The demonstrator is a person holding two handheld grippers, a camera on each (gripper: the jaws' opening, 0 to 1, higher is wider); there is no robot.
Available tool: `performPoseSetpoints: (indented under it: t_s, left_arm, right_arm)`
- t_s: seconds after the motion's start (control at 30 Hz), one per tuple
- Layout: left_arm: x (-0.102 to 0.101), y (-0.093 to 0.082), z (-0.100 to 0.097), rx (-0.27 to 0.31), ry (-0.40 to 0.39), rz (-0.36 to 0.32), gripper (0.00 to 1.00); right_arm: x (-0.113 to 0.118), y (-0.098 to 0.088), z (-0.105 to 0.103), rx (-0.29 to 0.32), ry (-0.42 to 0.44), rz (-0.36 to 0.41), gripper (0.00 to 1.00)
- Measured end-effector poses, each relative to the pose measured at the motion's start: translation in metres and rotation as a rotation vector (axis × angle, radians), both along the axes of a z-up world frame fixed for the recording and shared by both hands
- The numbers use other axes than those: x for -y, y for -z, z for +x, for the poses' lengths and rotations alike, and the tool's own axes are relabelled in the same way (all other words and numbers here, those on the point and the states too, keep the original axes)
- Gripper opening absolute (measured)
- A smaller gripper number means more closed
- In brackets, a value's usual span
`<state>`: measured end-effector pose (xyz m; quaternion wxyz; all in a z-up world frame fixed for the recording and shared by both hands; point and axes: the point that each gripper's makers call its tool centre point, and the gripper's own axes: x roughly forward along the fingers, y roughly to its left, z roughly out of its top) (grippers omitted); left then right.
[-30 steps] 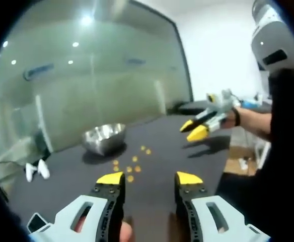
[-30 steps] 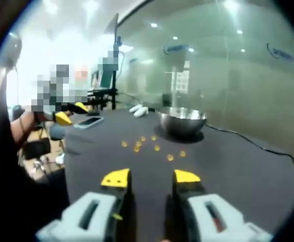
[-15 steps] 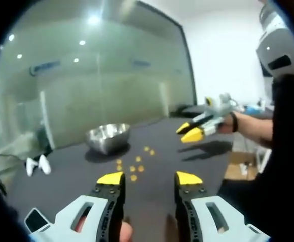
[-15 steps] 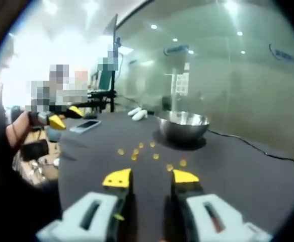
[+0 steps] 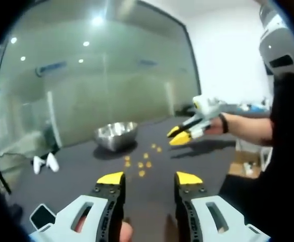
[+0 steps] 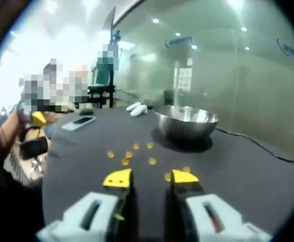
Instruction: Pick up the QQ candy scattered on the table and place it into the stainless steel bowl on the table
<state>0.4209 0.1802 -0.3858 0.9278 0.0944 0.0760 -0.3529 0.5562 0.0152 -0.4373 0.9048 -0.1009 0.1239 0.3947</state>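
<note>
Several small orange QQ candies [image 5: 142,165] [image 6: 129,155] lie scattered on the dark table in front of a stainless steel bowl [image 5: 116,135] [image 6: 186,123]. My left gripper [image 5: 149,178] is open and empty, held back from the candies near the table's front. My right gripper [image 6: 151,178] is open too, hovering just short of the nearest candies; it appears in the left gripper view [image 5: 178,136] coming in from the right, above the table near the candies, held by a hand with a wristband.
A phone [image 6: 78,121] lies on the table's far left. Two white objects [image 5: 44,163] [image 6: 137,108] rest near the bowl. A black cable [image 6: 258,147] runs behind the bowl. A glass wall stands behind the table.
My right gripper has moved forward and closer to the candies and bowl. The left gripper view has swung slightly, shifting bowl and candies rightward in it.
</note>
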Motion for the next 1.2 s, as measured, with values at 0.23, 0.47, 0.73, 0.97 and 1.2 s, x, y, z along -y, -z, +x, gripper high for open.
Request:
performPoseSetpoints:
  t_s: [0.23,0.47,0.73,0.97,1.2]
  left_arm:
    - [-0.007,0.002,0.001,-0.01,-0.021,-0.017,0.4]
    - [-0.003,-0.003,-0.006,0.016,0.004,-0.016,0.4]
    - [-0.007,0.003,-0.009,-0.001,-0.013,-0.025,0.4]
    - [-0.009,-0.005,-0.011,0.007,-0.014,-0.058,0.39]
    - [-0.004,-0.011,-0.016,0.025,0.007,-0.078,0.39]
  right_arm:
    - [-0.007,0.032,0.025,-0.064,0.024,-0.063,0.27]
    - [-0.012,0.039,0.037,-0.07,0.031,-0.062,0.25]
    - [-0.014,0.042,0.04,-0.079,0.03,-0.04,0.18]
    - [-0.011,0.042,0.041,-0.087,0.05,-0.028,0.1]
    - [-0.011,0.042,0.041,-0.076,0.049,-0.034,0.1]
